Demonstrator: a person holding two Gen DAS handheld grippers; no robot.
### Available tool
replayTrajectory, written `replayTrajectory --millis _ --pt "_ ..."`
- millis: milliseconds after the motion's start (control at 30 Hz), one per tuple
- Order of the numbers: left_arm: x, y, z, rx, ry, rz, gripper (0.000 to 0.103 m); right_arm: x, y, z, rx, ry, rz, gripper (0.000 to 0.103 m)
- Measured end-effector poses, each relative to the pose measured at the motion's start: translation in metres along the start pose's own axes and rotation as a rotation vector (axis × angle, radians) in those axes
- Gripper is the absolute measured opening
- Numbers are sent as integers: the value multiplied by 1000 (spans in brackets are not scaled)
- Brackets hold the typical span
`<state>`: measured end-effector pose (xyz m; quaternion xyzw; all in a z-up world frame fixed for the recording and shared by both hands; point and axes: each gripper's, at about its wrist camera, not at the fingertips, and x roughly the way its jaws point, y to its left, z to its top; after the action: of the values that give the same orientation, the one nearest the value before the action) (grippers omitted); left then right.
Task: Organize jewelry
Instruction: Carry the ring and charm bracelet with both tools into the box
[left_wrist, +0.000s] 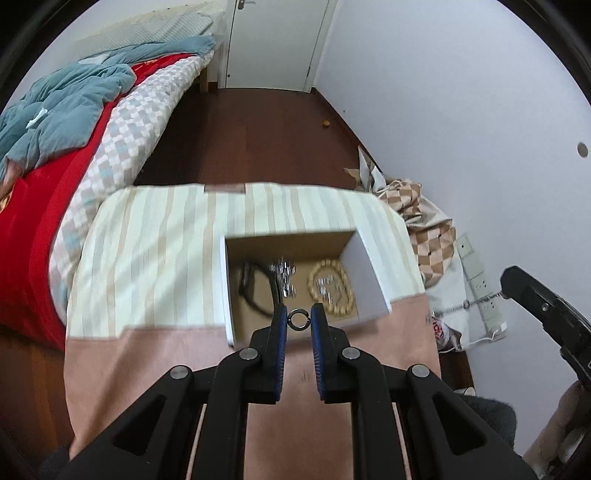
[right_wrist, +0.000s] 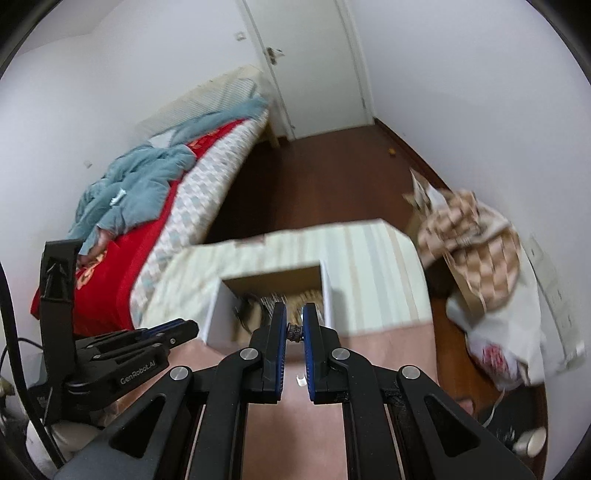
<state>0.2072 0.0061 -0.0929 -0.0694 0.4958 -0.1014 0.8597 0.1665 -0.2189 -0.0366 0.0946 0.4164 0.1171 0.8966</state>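
Note:
An open cardboard box (left_wrist: 364, 273) lies on a table with a striped and pink cloth (left_wrist: 147, 258). Inside it are a gold bead bracelet (left_wrist: 330, 286), a black band (left_wrist: 255, 291) and silver pieces (left_wrist: 284, 277). My left gripper (left_wrist: 298, 320) is shut on a small silver ring (left_wrist: 298, 319), held above the box's near edge. My right gripper (right_wrist: 294, 330) is shut on a small dark patterned ring (right_wrist: 294, 331) over the same box (right_wrist: 216, 314). The left gripper body (right_wrist: 122, 362) shows at the left of the right wrist view. The right gripper body (left_wrist: 546, 310) shows at the right of the left wrist view.
A bed with red sheet and blue quilt (left_wrist: 66, 122) stands left of the table. Checkered cloth and bags (left_wrist: 428, 229) are piled against the right wall, with a power strip (left_wrist: 480, 280). Dark wood floor (left_wrist: 266, 129) leads to a white door (left_wrist: 277, 37). A small silver piece (right_wrist: 301, 380) lies on the pink cloth.

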Motion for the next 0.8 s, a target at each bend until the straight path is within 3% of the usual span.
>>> replayTrajectory --millis 167,267,500,733,800 --pt "27 12 30 1 27 32 10 43 8 34 -21 34 29 9" --pt "52 20 39 -10 79 39 10 81 5 44 -9 107 47 9" --pt "100 31 44 -33 185 38 10 163 -7 42 -10 278 27 9" --pt "115 41 45 -86 238 74 14 199 -15 37 -11 390 33 10" --pt "113 43 47 -86 225 85 22 202 -16 36 -10 417 33 10"
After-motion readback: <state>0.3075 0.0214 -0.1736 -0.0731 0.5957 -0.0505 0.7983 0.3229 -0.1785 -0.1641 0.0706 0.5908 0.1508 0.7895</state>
